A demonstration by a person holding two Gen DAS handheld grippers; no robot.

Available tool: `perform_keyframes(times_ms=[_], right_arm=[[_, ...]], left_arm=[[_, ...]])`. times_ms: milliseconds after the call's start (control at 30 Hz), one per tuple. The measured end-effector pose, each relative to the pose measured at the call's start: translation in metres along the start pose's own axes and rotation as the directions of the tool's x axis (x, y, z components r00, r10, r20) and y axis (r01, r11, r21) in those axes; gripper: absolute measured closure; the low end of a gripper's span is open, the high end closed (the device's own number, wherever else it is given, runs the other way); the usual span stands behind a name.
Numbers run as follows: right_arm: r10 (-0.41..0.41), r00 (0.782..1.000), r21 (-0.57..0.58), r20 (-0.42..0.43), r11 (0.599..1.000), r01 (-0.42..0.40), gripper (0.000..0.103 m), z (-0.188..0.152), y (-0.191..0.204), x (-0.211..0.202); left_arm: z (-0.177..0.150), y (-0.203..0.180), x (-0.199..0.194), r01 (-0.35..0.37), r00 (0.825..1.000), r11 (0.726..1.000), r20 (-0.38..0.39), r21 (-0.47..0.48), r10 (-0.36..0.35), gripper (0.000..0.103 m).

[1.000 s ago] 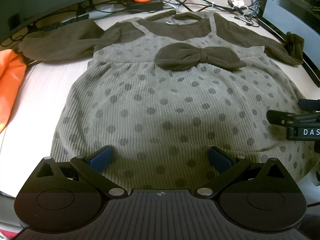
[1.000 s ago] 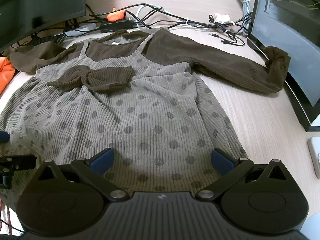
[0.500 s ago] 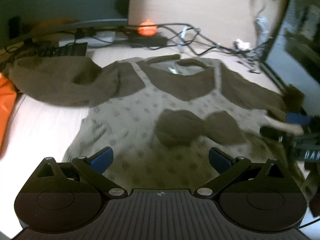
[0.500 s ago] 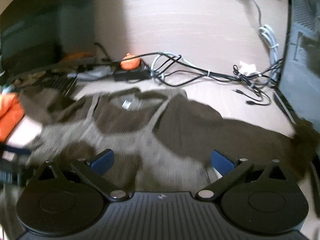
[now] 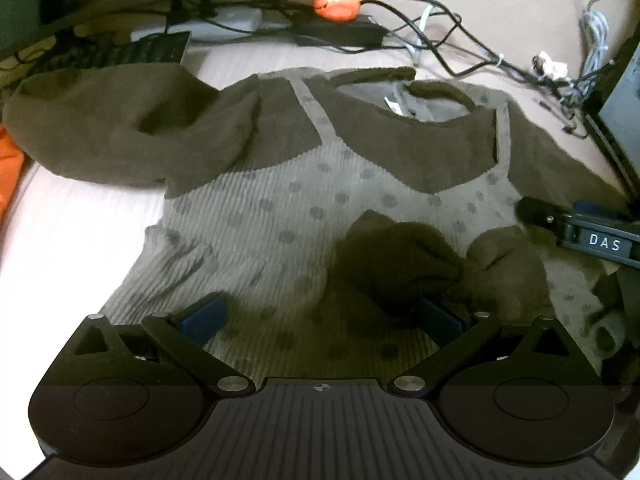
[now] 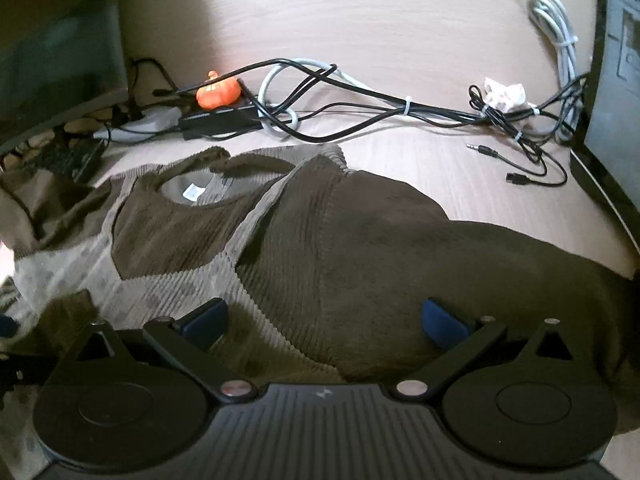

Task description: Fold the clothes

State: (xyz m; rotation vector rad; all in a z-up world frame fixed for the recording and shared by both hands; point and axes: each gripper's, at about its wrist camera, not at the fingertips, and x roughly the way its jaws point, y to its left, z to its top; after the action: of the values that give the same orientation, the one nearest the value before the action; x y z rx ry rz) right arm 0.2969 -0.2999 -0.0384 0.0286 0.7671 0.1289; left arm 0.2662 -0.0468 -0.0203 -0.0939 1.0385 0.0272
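From the left wrist camera, the left gripper (image 5: 322,316) has its blue-padded fingers spread wide apart over the grey ribbed knit dress with dark polka dots and brown sleeves (image 5: 280,216), which lies front up on the pale wooden desk (image 5: 72,224); the dress's dark brown knitted bow (image 5: 432,264) sits bunched just ahead of the right-hand finger, and one brown sleeve (image 5: 120,128) is heaped to the left; the right gripper (image 5: 580,232), black with white letters "DAS", rests at the dress's right edge, its jaws too hidden to judge from here; a tangle of black cables (image 5: 440,44) and a small orange pumpkin-shaped figure (image 5: 336,2) lie beyond the neckline, and a strip of orange cloth (image 5: 10,168) shows at the far left. From the right wrist camera, the right gripper (image 6: 324,320) likewise holds its fingers well apart, clamping nothing, poised over the dress's brown shoulder and sleeve (image 6: 400,248); the neckline with its white label (image 6: 192,192) lies to the left; the cables (image 6: 360,100) and the orange figure (image 6: 218,94) run along the desk behind, beside a dark computer case (image 6: 616,80) at the right.
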Motion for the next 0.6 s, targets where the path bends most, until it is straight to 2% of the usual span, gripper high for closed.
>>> perform_keyframes(times_ms=[233,600], right_arm=[[-0.025,1.0,-0.039,0.0,0.999,0.025,0.0,0.0004,0.0083,-0.0002],[-0.042,0.999,-0.033,0.005,0.999,0.042,0.0,0.0009,0.011,0.001]], left_arm=[[0.0019,-0.008,0.0036,-0.057,0.998,0.998,-0.013,-0.024,0.057,0.0],[-0.0007,-0.0059,0.0018,-0.038,0.999,0.999,0.005,-0.005,0.038,0.0]])
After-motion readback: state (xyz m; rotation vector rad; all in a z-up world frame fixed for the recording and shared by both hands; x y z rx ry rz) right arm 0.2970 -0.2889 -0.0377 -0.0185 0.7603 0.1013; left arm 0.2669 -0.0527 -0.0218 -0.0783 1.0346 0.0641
